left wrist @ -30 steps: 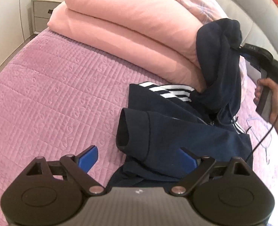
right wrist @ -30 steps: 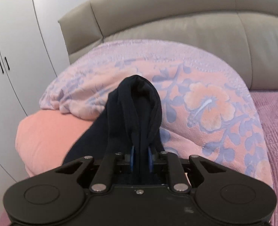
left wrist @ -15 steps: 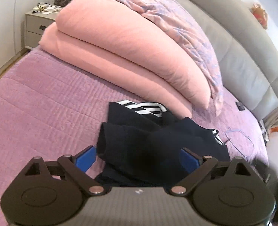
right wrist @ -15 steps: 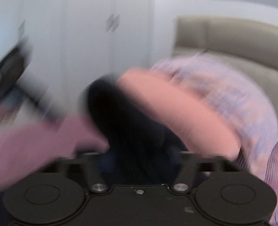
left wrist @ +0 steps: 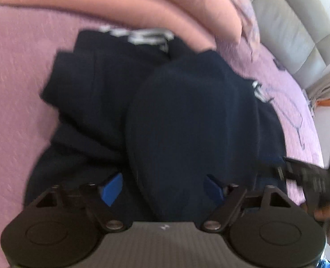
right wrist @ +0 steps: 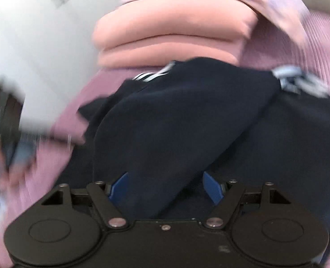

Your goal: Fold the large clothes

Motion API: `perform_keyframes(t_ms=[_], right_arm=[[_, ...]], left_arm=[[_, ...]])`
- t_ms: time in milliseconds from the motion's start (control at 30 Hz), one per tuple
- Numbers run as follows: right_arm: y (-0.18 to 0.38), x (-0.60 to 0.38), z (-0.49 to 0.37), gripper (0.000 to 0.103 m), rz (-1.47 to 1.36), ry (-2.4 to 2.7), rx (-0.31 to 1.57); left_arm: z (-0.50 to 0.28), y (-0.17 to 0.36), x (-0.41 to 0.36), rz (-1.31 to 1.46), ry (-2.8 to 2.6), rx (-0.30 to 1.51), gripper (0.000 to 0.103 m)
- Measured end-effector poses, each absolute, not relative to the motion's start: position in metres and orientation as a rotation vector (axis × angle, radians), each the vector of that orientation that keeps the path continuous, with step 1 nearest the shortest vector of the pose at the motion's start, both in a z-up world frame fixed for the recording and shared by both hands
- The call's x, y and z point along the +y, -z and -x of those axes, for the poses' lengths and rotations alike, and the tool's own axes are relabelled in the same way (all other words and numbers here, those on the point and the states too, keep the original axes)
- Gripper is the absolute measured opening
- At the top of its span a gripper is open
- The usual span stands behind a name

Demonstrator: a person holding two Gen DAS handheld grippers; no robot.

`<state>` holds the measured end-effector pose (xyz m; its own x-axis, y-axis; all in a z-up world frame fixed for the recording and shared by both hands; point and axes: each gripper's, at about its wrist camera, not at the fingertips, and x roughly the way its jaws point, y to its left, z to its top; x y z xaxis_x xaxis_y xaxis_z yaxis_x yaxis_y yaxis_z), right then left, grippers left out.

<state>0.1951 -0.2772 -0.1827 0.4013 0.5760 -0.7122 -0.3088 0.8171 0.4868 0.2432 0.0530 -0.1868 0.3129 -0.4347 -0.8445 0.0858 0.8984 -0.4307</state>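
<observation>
Navy fabric fills the middle of both wrist views: a dark garment (left wrist: 165, 102) with white stripes is seen lying bunched on a pink quilted bedspread (left wrist: 15, 89). In the left wrist view the left gripper (left wrist: 162, 188) is held with its blue pads spread wide apart, one at 7 o'clock and one at 5 o'clock of the garment's rounded fold, which bulges between them; whether the pads touch the cloth cannot be told through the blur. In the right wrist view the right gripper (right wrist: 166, 187) is likewise spread open, and a fold of the garment (right wrist: 182, 116) is seen between its pads and rising toward 12 o'clock; nothing is clamped. White stripes are shown at the garment's far edge at 12 o'clock and at its 2 o'clock corner. Folded pink bedding (left wrist: 111, 2) is stacked just beyond the garment at 12 o'clock, apparently touching its far edge. Bare bedspread is left open at 9 o'clock of the garment in the left view. A grey padded headboard (left wrist: 299, 22) is seen at 2 o'clock. The right gripper (left wrist: 310, 176) appears blurred at 4 o'clock in the left view, close beside the garment's edge.
</observation>
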Motion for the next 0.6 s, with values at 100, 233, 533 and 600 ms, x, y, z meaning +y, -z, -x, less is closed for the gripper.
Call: perform_keyframes(t_ms=[100, 233, 533, 600], right_arm=[[0.202, -0.276, -0.211, 0.009, -0.435, -0.515, 0.998], [0.177, -0.275, -0.189, 0.007, -0.409, -0.489, 0.757], [0.187, -0.34, -0.23, 0.072, -0.585, -0.308, 0.963], [0.172, -0.372, -0.248, 0.076, -0.682, -0.256, 0.878]], left_arm=[[-0.237, 0.202, 0.049, 0.293, 0.336, 1.229, 0.08], [-0.235, 0.203, 0.045, 0.25, 0.35, 1.219, 0.082], [-0.233, 0.206, 0.019, 0.113, 0.367, 1.211, 0.101], [-0.233, 0.207, 0.017, 0.101, 0.366, 1.198, 0.101]])
